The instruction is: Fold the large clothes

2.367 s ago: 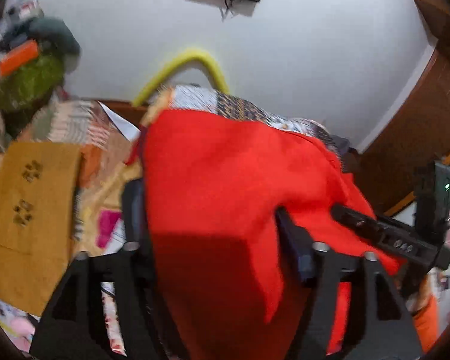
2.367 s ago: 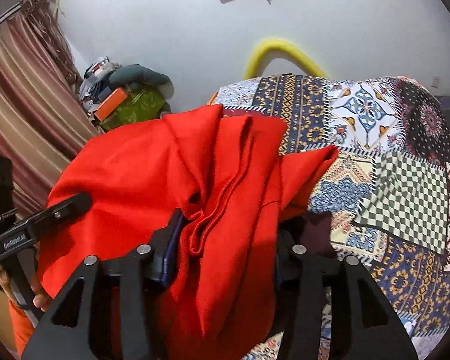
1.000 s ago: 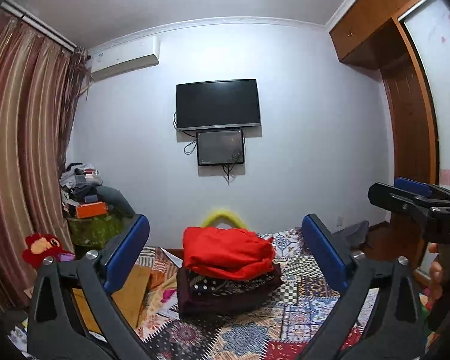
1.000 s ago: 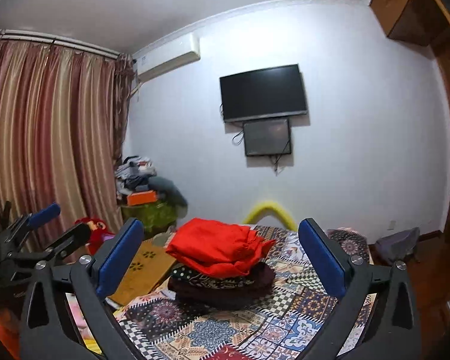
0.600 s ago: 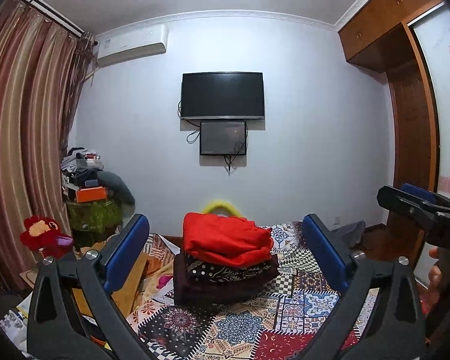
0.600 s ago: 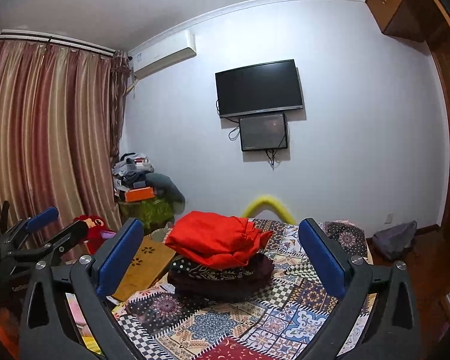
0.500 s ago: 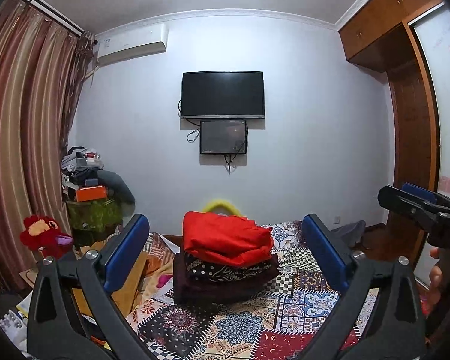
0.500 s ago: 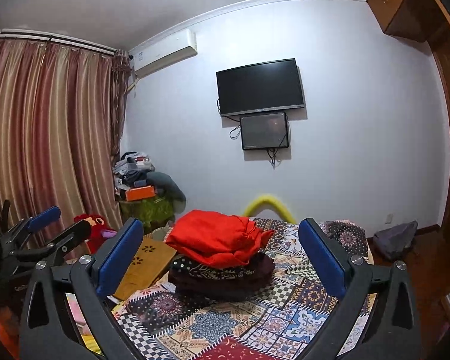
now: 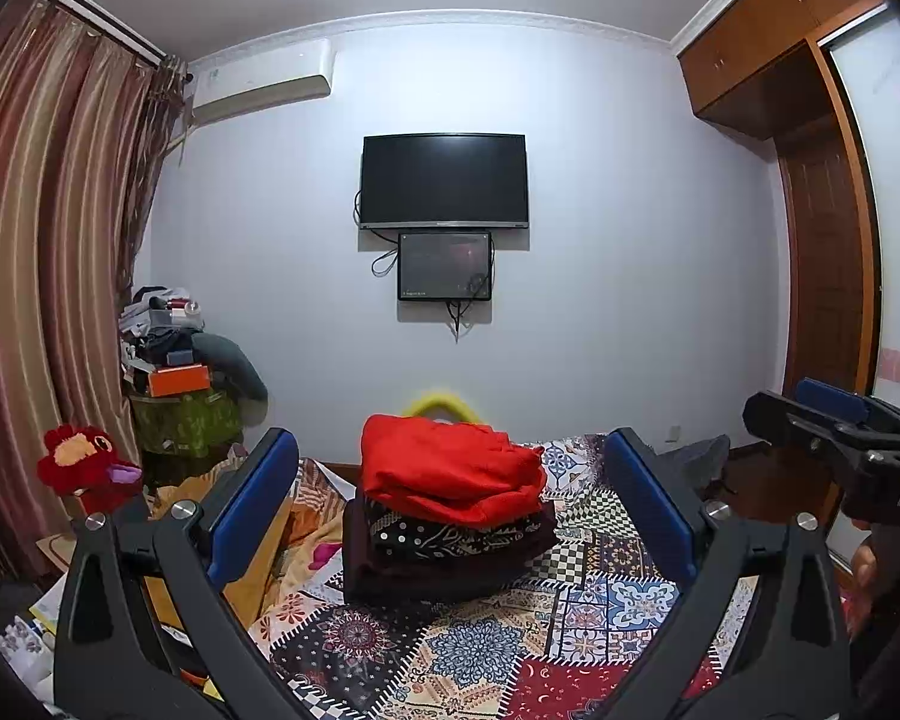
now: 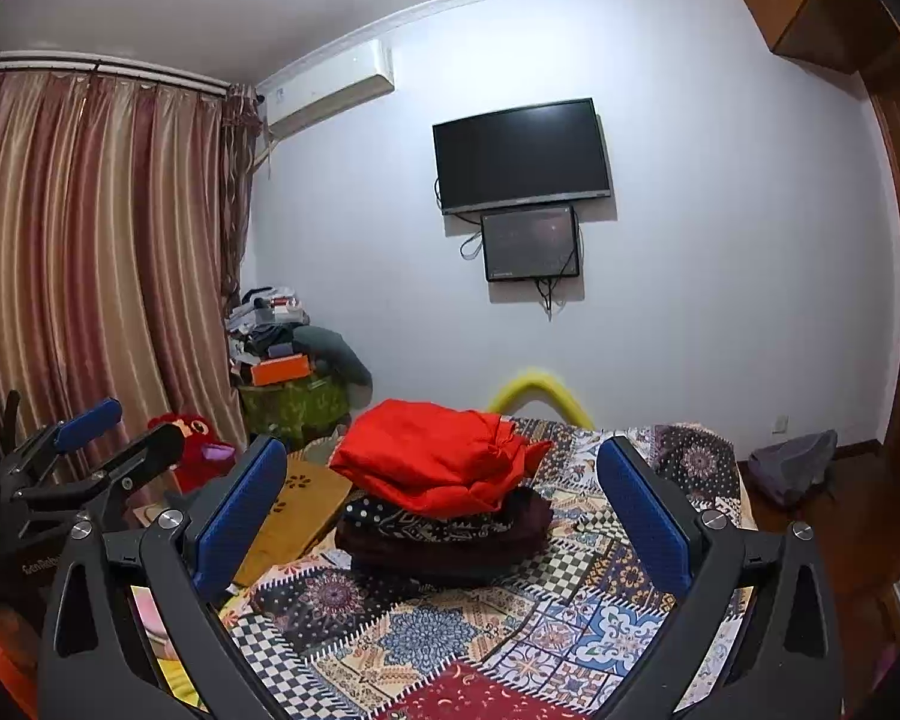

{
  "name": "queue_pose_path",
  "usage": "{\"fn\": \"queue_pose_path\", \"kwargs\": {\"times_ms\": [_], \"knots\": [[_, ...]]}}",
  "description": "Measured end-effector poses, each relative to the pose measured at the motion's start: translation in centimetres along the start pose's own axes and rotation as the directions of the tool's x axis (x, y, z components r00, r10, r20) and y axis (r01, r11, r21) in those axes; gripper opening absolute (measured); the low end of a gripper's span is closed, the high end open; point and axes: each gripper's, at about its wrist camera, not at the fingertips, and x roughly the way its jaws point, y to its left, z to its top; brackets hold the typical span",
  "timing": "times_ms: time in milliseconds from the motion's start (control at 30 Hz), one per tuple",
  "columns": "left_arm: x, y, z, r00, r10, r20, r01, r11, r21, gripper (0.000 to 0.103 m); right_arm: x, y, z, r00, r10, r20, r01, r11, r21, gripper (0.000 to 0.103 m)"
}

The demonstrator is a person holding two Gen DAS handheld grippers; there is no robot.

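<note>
On the bed [image 9: 600, 618] we see a folded red garment [image 9: 447, 474] on top of a stack of dark folded clothes [image 9: 444, 546], near the far end of the patchwork quilt. Same pile in the right view: red garment [image 10: 435, 456] on the stack [image 10: 444, 531], quilt [image 10: 510, 630] spreading toward us.

Left gripper [image 9: 450, 516] is held back from the pile, jaws wide, blue pads [image 9: 252, 504] apart with nothing between them. Right gripper [image 10: 441, 516] likewise wide and empty, one blue pad [image 10: 642, 516] on each side of the pile as framed. Neither touches the clothes. We see the right gripper at the right edge of the left view [image 9: 834, 426], and the left one at the left edge of the right view [image 10: 90, 450].

Behind the bed: white wall with a TV [image 9: 444, 180] and a smaller screen [image 9: 444, 267] just below it, AC unit [image 9: 261, 87] upper left, striped curtains [image 9: 60, 270] on the left. Red plush toy [image 9: 84, 468] sits by the curtains, beside a cluttered pile on a green box [image 9: 180, 414]. Yellow curved thing [image 10: 537, 393] pokes up behind the bed; we cannot tell what it is. Wooden wardrobe [image 9: 822, 240] on the right.
</note>
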Motion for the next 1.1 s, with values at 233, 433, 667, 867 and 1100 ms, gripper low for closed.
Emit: {"fn": "queue_pose_path", "kwargs": {"times_ms": [233, 433, 667, 867, 1100], "knots": [[0.5, 0.0, -0.3, 1.000, -0.003, -0.011, 0.002, 1.000, -0.003, 0.103, 0.0, 0.0, -0.1, 1.000, -0.003, -0.015, 0.003, 1.000, -0.002, 0.103], [0.9, 0.1, -0.5, 1.000, -0.004, -0.021, 0.003, 1.000, -0.011, 0.103, 0.0, -0.1, 0.0, 1.000, -0.002, -0.026, 0.002, 1.000, 0.003, 0.103], [1.3, 0.2, -0.6, 1.000, -0.003, -0.031, 0.002, 1.000, -0.016, 0.103, -0.1, -0.1, 0.1, 0.999, -0.003, -0.034, 0.003, 1.000, 0.003, 0.103], [1.5, 0.2, -0.8, 0.999, 0.000, -0.035, 0.000, 1.000, -0.017, 0.103, -0.1, -0.1, 0.2, 0.999, -0.005, -0.036, 0.005, 1.000, 0.010, 0.103], [1.5, 0.2, -0.9, 0.999, -0.011, -0.041, 0.010, 1.000, -0.021, 0.103, 0.1, -0.1, 0.2, 0.999, -0.002, -0.041, 0.002, 1.000, 0.015, 0.103]]}}
